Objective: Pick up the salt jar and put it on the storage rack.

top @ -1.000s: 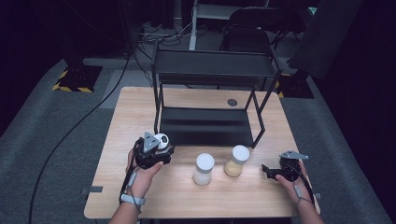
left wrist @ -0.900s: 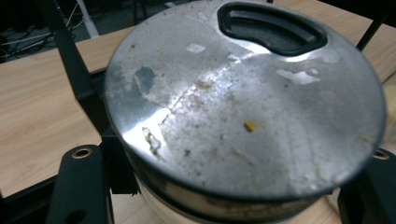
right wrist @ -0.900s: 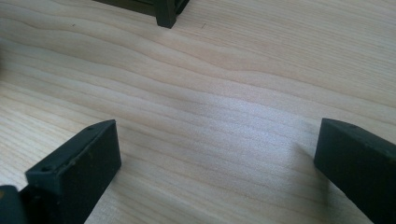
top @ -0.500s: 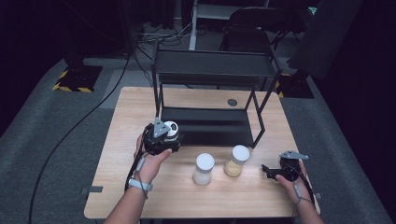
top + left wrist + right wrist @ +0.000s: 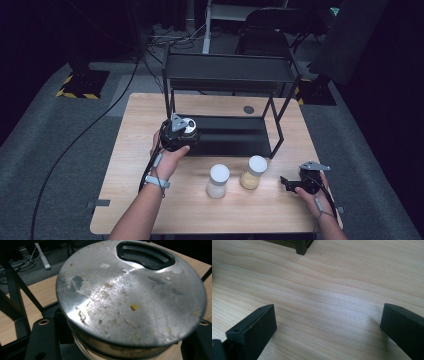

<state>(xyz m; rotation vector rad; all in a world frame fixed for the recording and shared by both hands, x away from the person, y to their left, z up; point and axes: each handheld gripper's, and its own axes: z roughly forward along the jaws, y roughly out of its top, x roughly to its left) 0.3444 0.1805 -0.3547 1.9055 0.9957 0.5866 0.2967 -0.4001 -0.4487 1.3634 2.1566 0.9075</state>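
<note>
My left gripper is shut on a jar with a scuffed metal lid and holds it off the table at the front left corner of the black rack's lower shelf. In the left gripper view the lid is very close, with a black oval tab near its top and a jaw on each side of the jar at the left gripper. My right gripper rests near the table's front right, jaws open over bare wood.
Two white-lidded jars stand in front of the rack: one with pale contents, one with yellowish contents. The two-tier black rack takes up the back half of the wooden table. A small dark disc lies behind the lower shelf.
My left gripper has carried the metal-lidded jar up and away from me, a little to the right, to the rack's lower shelf edge. The right gripper has not moved.
</note>
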